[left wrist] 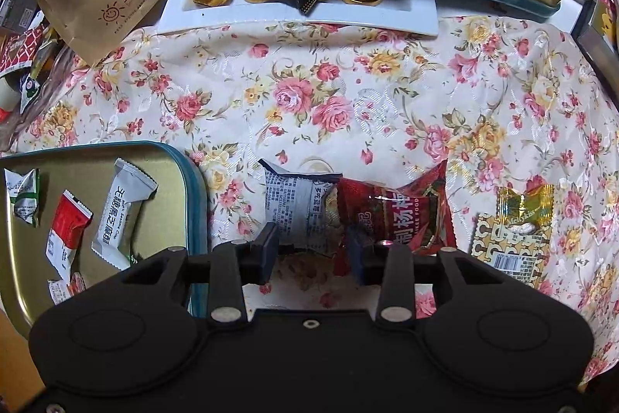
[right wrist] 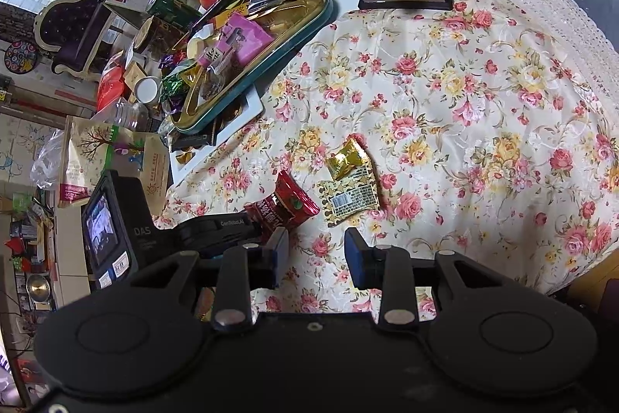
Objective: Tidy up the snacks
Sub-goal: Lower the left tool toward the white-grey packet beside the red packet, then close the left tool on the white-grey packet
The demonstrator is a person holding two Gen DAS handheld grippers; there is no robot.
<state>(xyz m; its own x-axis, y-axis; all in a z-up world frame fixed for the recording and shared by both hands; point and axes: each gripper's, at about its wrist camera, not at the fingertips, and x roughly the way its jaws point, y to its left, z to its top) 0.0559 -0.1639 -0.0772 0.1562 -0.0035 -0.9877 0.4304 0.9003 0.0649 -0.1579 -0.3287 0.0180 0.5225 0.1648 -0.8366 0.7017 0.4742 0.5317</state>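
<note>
Through the left wrist camera, your left claw [left wrist: 312, 252] points down at the counter [left wrist: 348, 95], jaws spread, straddling the seam where a blue-and-white packet [left wrist: 298, 206] meets a red packet [left wrist: 390, 215]; neither looks pinched yet. Several wrapped snacks already lie in the teal-rimmed tin tray [left wrist: 193, 188] to the left, so I judge sorting well begun. Left on the cloth: those two and a gold packet [left wrist: 514, 231]. The red packet's long axis runs across the picture, its crimped end toward the gold one.

Through the right wrist camera, your right claw [right wrist: 316, 254] hangs above bare cloth, jaws apart, holding nothing. Here the red packet [right wrist: 284, 206] slants up-left to down-right, the gold packet [right wrist: 350, 184] just beside it.
</note>
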